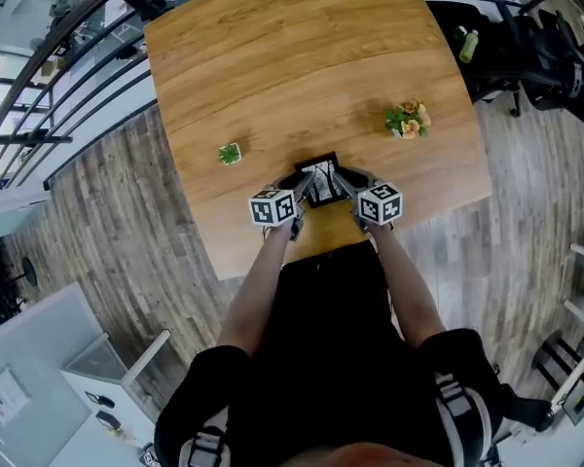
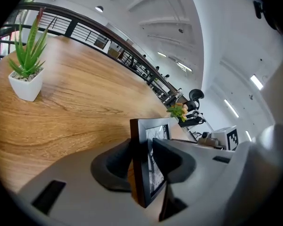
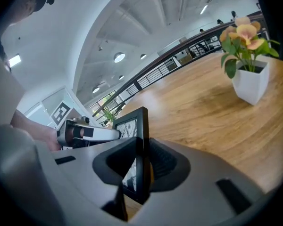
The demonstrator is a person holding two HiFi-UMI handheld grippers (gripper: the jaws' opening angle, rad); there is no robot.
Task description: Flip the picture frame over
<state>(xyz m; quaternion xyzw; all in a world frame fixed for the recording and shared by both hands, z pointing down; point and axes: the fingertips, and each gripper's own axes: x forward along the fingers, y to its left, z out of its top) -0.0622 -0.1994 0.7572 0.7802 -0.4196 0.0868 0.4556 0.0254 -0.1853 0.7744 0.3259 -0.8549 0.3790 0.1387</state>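
- Fingers (image 3: 164,161) of the right gripper (image 3: 142,163) are narrow and clamp the frame's (image 3: 132,126) right side. One dark ribbed pad sits on its back and the other on its picture face.
- Fingers (image 2: 112,166) of the left gripper (image 2: 144,161) stand a little wider than the frame (image 2: 142,154). They straddle its left side loosely: one dark rounded pad lies by the back, the other just off the front.
- In the head view the frame (image 1: 320,183) is held on edge between the left gripper (image 1: 305,185) and the right gripper (image 1: 343,183). It is at the middle of the table's near edge, and I cannot tell whether its bottom touches the wood.
- It is a slim rectangle with a flat matte black moulding. It holds a black-and-white print of thin branching lines, and a brown strip shows along the back.
- Both grippers have smooth pale grey shells. Each carries a marker cube (image 1: 273,207) (image 1: 380,203) printed with black-and-white square patterns.
- Bare forearms (image 1: 258,290) run back from the cubes to a black shirt.
- The table (image 1: 273,56) is warm wood grain with a smooth, slightly glossy top.
- A spiky green plant (image 2: 26,74) in a white square pot stands to the left of the frame (image 1: 230,153).
- A flowering plant (image 3: 247,74) with peach blossoms, also in a white pot, stands farther off to the right (image 1: 407,120).
- Grey plank floor (image 1: 127,212) surrounds the table, with a dark railing (image 1: 68,56) to the far left.
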